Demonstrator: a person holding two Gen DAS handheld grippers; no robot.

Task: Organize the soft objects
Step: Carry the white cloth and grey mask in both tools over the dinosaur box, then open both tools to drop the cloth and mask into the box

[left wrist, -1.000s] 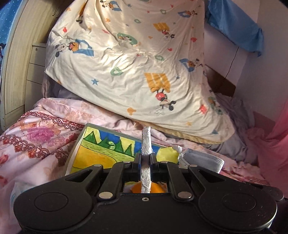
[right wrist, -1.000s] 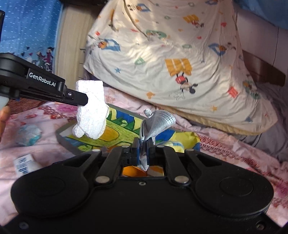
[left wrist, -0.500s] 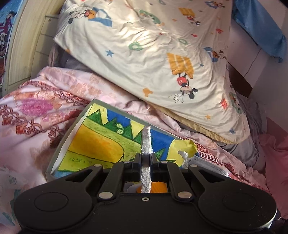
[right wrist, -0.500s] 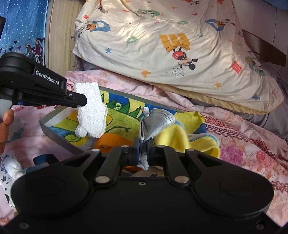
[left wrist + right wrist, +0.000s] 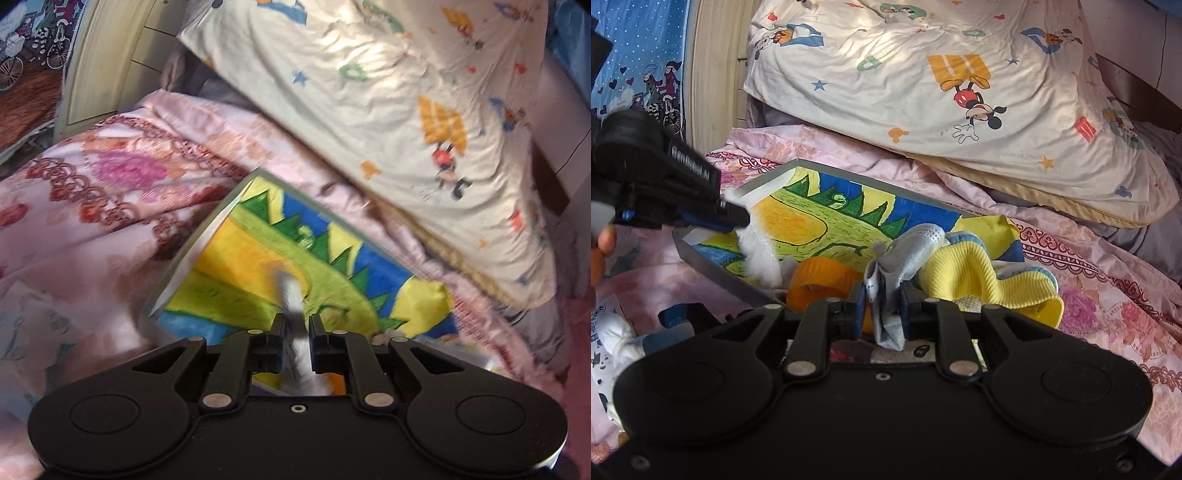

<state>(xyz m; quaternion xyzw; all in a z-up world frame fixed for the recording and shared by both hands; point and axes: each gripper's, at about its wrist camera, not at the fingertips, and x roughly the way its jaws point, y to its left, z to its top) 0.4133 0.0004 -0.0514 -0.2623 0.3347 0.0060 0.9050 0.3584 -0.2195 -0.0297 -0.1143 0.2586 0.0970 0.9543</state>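
The left gripper (image 5: pixel 295 334) has its jaws drawn narrow around a white fluffy towelling piece (image 5: pixel 291 295), which sticks out forward between the fingers; motion blur keeps me from telling how firmly it is pinched. In the right wrist view that same piece (image 5: pixel 759 254) hangs from the left gripper (image 5: pixel 735 221) over the near left corner of the shallow grey tray lined with a bright crayon landscape drawing (image 5: pixel 846 177). The right gripper (image 5: pixel 882 301) is closed on a folded grey perforated mesh cloth (image 5: pixel 916 243), held just above the tray's near edge. Inside the tray, an orange ring-shaped roll (image 5: pixel 820 280) lies just left of the grey cloth, and a yellow ribbed knit piece with blue trim (image 5: pixel 979 277) spills over the tray's right end. The tray's far left portion shows bare drawing. A cream cartoon-print pillow (image 5: pixel 960 92) leans behind the tray, on a pink floral quilt (image 5: pixel 1108 295).
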